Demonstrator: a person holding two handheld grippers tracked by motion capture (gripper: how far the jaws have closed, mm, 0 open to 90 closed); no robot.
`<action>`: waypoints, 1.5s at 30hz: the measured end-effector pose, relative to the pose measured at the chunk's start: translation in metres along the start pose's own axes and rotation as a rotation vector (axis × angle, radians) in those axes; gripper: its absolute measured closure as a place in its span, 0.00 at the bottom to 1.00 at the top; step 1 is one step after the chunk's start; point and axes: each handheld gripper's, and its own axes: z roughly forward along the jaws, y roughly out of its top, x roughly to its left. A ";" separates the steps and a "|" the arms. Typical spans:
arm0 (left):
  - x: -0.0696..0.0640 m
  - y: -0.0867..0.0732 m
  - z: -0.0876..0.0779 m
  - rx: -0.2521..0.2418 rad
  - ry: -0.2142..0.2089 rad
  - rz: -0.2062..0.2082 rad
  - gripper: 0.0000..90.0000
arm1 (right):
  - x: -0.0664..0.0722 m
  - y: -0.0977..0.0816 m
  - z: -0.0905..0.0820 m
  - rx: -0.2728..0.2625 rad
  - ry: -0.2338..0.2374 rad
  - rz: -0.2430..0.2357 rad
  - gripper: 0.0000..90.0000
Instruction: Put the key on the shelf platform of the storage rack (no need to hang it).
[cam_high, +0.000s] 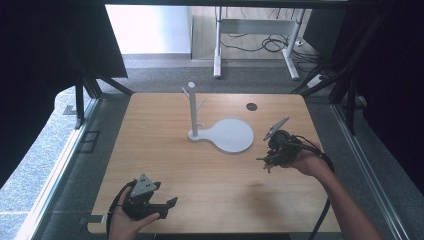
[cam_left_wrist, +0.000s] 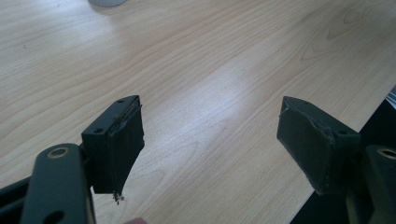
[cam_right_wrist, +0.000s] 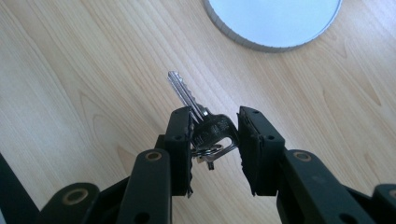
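Right tool (cam_right_wrist: 215, 140) clamped on key (cam_right_wrist: 208, 126) head, blade pointing away toward white stand base (cam_right_wrist: 273, 23) (bare table (cam_high: 210, 185) all around). Left tool (cam_left_wrist: 210, 144) jaws apart, near front edge.

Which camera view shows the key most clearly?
The right gripper view: the key is close, its silver blade pointing up, its dark head clamped in the right gripper. In the high view it is too small to make out.
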 end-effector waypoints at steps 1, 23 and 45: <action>0.000 0.000 0.000 0.003 0.001 0.000 0.26 | -0.001 0.003 0.000 0.000 -0.002 -0.004 0.74; 0.002 -0.001 0.000 0.003 0.000 -0.003 0.26 | -0.011 0.029 0.012 0.015 0.014 -0.014 0.74; 0.002 -0.001 -0.001 0.004 -0.002 -0.002 0.26 | -0.014 0.048 0.019 0.012 0.018 -0.021 0.74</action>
